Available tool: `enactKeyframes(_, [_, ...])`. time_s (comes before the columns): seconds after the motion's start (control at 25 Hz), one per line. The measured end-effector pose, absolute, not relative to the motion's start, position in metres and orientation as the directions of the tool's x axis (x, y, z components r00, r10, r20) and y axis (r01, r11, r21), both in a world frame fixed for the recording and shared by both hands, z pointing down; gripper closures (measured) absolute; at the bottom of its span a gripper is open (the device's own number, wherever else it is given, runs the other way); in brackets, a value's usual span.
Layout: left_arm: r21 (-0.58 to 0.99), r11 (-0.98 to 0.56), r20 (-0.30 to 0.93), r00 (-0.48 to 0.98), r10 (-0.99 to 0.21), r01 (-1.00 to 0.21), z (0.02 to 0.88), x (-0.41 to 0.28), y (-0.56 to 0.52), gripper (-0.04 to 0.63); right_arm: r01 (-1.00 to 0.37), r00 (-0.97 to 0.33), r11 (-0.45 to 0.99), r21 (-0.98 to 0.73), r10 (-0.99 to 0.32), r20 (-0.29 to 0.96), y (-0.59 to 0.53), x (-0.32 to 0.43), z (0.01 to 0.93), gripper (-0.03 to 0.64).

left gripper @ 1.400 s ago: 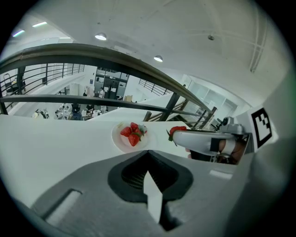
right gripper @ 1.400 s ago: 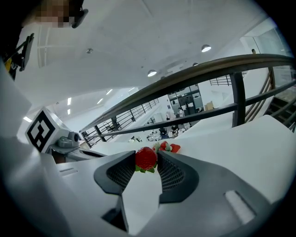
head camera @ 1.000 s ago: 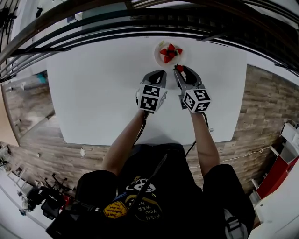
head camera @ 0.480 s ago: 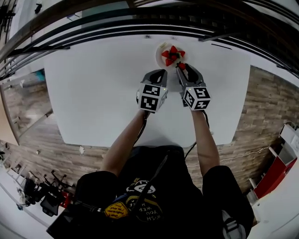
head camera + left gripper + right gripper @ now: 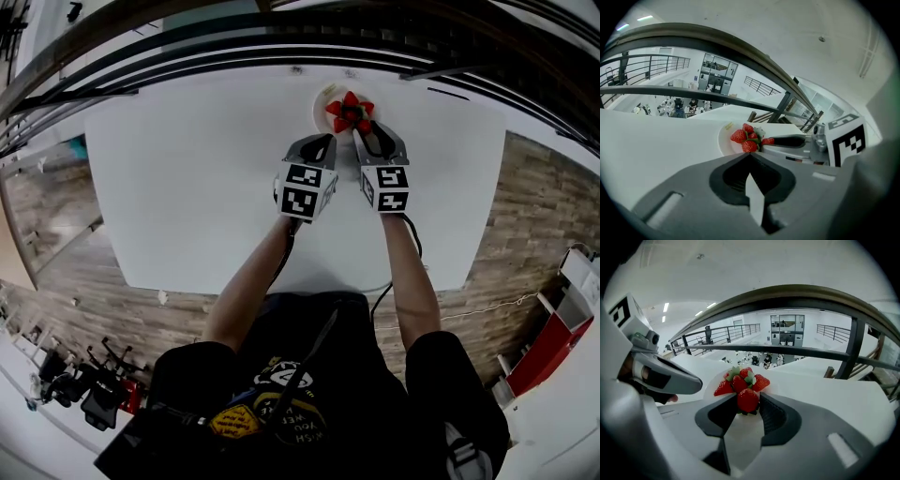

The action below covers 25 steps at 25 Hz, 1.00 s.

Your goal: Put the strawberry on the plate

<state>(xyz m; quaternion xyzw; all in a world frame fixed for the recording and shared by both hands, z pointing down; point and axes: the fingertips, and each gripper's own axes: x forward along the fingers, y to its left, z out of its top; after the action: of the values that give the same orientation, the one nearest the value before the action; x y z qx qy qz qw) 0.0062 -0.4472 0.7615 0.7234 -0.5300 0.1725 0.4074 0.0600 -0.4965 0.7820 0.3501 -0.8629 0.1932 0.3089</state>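
A red strawberry (image 5: 748, 401) sits between the jaws of my right gripper (image 5: 747, 397), which is shut on it at the near edge of the small white plate (image 5: 709, 383). Several other strawberries (image 5: 739, 379) are piled on that plate. In the head view the plate (image 5: 323, 97) lies at the far middle of the white table, with the right gripper (image 5: 362, 132) at its near rim. My left gripper (image 5: 322, 142) is just left of it, short of the plate. Its jaws (image 5: 749, 154) are shut on nothing.
The white table (image 5: 187, 178) stretches wide to the left and right of the plate. A dark metal railing (image 5: 281, 47) runs just beyond its far edge. Wooden floor lies on both sides. The two grippers stand close side by side.
My right gripper has carried the strawberry forward from short of the plate to its near rim. The left gripper has barely moved.
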Motion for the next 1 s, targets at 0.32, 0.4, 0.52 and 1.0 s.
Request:
enactKeyframes(0.32, [0.42, -0.086, 0.68, 0.377, -0.629, -0.903, 0.762, 0.002, -0.445, 0.591, -0.697, -0.506, 0.716, -0.03, -0.462, 0.728, -0.497, 0.052, 0.791, 0.468])
enactKeyframes(0.4, [0.423, -0.081, 0.679, 0.374, -0.632, -0.903, 0.762, 0.002, -0.446, 0.591, -0.693, -0.499, 0.721, -0.019, -0.461, 0.734, -0.496, 0.052, 0.793, 0.468])
enactKeyframes(0.52, [0.42, -0.082, 0.681, 0.373, -0.63, -0.904, 0.762, 0.004, -0.445, 0.591, -0.683, -0.503, 0.73, -0.012, -0.459, 0.733, -0.496, 0.052, 0.794, 0.462])
enactKeyframes(1.0, [0.402, -0.096, 0.66, 0.36, -0.66, -0.911, 0.738, 0.014, -0.431, 0.591, -0.714, -0.525, 0.699, -0.039, -0.498, 0.69, -0.472, 0.082, 0.763, 0.508])
